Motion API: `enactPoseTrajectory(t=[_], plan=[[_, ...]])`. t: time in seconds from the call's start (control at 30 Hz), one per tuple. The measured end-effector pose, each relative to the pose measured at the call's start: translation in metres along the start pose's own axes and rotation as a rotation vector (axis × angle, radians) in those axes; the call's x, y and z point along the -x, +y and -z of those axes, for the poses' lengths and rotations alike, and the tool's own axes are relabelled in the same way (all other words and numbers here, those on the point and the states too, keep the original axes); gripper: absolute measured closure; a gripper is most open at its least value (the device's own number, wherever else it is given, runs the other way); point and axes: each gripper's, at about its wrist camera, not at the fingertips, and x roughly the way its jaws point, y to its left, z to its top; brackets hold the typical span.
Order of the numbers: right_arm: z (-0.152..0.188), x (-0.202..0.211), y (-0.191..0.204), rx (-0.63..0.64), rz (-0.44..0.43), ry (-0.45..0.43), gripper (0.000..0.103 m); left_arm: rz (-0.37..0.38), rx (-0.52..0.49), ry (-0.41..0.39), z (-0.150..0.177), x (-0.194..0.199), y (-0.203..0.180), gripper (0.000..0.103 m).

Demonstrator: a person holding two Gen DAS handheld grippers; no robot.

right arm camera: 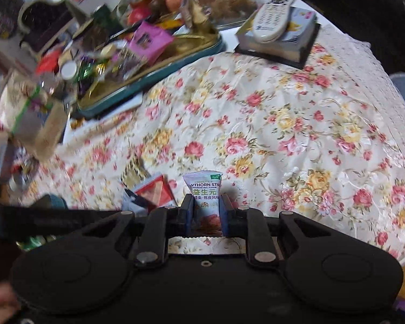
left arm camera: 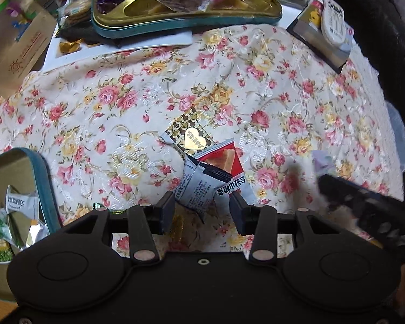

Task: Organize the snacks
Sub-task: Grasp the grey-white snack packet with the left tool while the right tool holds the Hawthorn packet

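My right hand-held gripper [right arm camera: 207,206] is clamped tight on a small pale-purple hawthorn-strip sachet [right arm camera: 204,192], pads squeezing its lower half, the top poking up clear of the rose-patterned floral cloth [right arm camera: 283,124] on the desk. My left hand-held gripper [left arm camera: 201,209] stands wide and empty, fingers either side of a grey-and-black foil snack packet [left arm camera: 195,189] without pressing it. That packet lies overlapping a red-and-white snack packet [left arm camera: 225,162] and touches a gold-and-black packet with a heart label [left arm camera: 187,135]. Off to the left sits an open teal-rimmed tin [left arm camera: 44,181] with a few wrapped sweets already in it; farther back, a gold-lined teal tray [left arm camera: 186,19] heaped with snacks.

The risks, as I see them: the sachet is slick and gripped low, so a quick swing could let it twist or slide out. On the left, closing now could pinch two overlapping packets together, or just skid the foil across the cloth.
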Motion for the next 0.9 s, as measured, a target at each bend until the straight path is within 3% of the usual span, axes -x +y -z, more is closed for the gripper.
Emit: enactPoseTrajectory(t=[0.43, 0.9], plan=[[-0.007, 0.014, -0.011, -0.029, -0.005, -0.029, 0.081, -0.055, -0.019, 0.018, -0.004, -0.028, -0.015, 0.052], [-0.005, 0.015, -0.011, -0.029, 0.0, -0.031, 0.081, -0.108, -0.067, 0.016, -0.001, -0.033, -0.025, 0.052]])
